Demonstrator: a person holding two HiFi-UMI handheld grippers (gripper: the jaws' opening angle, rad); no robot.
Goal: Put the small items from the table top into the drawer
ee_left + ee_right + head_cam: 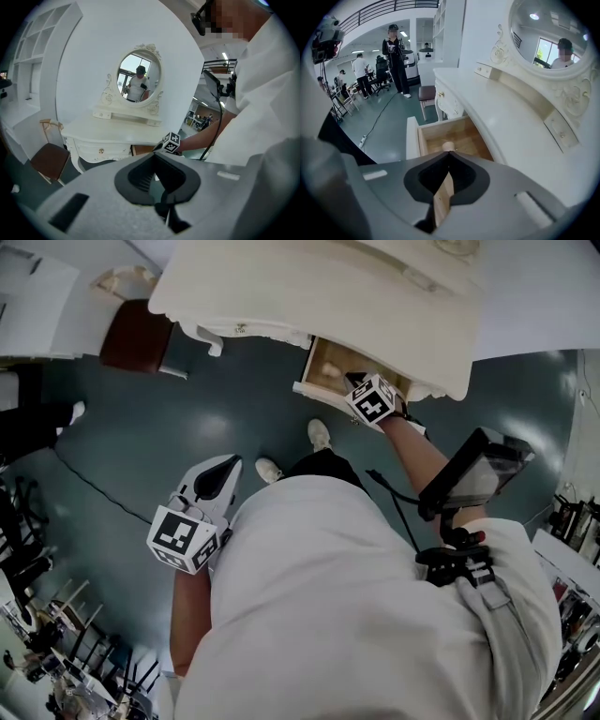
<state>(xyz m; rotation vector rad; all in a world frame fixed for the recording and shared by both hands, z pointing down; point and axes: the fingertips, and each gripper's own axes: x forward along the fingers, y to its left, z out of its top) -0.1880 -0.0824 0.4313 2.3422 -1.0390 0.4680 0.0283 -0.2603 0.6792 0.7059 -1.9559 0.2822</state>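
Observation:
The white dressing table [309,287] has one wooden drawer [457,133] pulled out at its front. My right gripper [449,153] hangs over that drawer [328,362], pointing steeply down, jaws shut with nothing between them. Just past its tips a small pale round item [448,146] shows against the drawer's floor. In the head view the right gripper [356,382] sits at the drawer's front edge. My left gripper [229,463] is held low over the floor, well away from the table, and its jaws meet at the tips [156,153]. It faces the table [108,129] and the right gripper's marker cube [171,142].
An oval mirror [138,77] stands at the back of the table top. A brown-seated chair [136,334] is at the table's left end. The person's feet [319,435] are on the grey floor before the drawer. Several people [396,56] stand far off in the room.

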